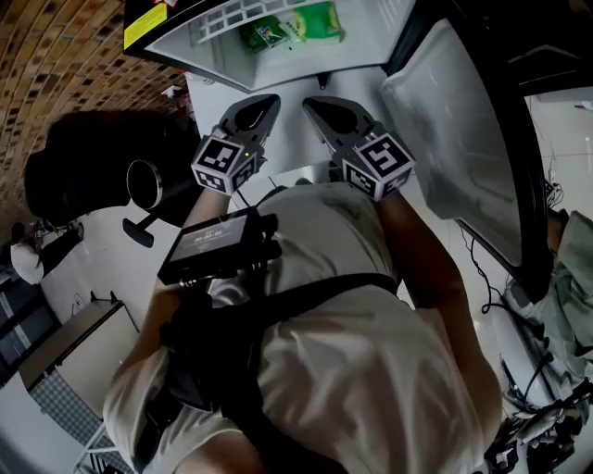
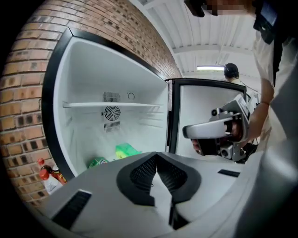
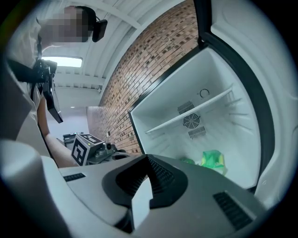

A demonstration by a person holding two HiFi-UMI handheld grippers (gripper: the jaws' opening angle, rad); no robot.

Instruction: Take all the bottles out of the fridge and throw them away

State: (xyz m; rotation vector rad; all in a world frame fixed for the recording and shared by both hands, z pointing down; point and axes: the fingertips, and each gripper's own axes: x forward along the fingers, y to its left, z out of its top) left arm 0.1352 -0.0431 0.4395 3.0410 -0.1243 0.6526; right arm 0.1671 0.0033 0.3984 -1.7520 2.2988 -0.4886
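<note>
The fridge [image 1: 371, 32] stands open ahead of me. Two green bottles lie on its floor, the larger [image 1: 310, 23] beside the smaller [image 1: 262, 34]; both show in the left gripper view, larger [image 2: 125, 149] and smaller [image 2: 97, 162], and in the right gripper view [image 3: 213, 159]. My left gripper [image 1: 267, 100] and right gripper [image 1: 311, 102] are held side by side before the person's chest, pointing at the fridge and short of it. The left gripper [image 2: 156, 154] is shut with nothing in it. The right gripper [image 3: 147, 158] is likewise shut and empty.
The fridge door [image 1: 454, 120] swings open on the right. A wire shelf [image 2: 111, 105] crosses the fridge interior above the bottles. Red containers [image 2: 46, 174] stand by the brick wall [image 2: 28, 111] left of the fridge. A dark bulky object [image 1: 88, 157] sits at the left; cables [image 1: 519, 370] lie at the right.
</note>
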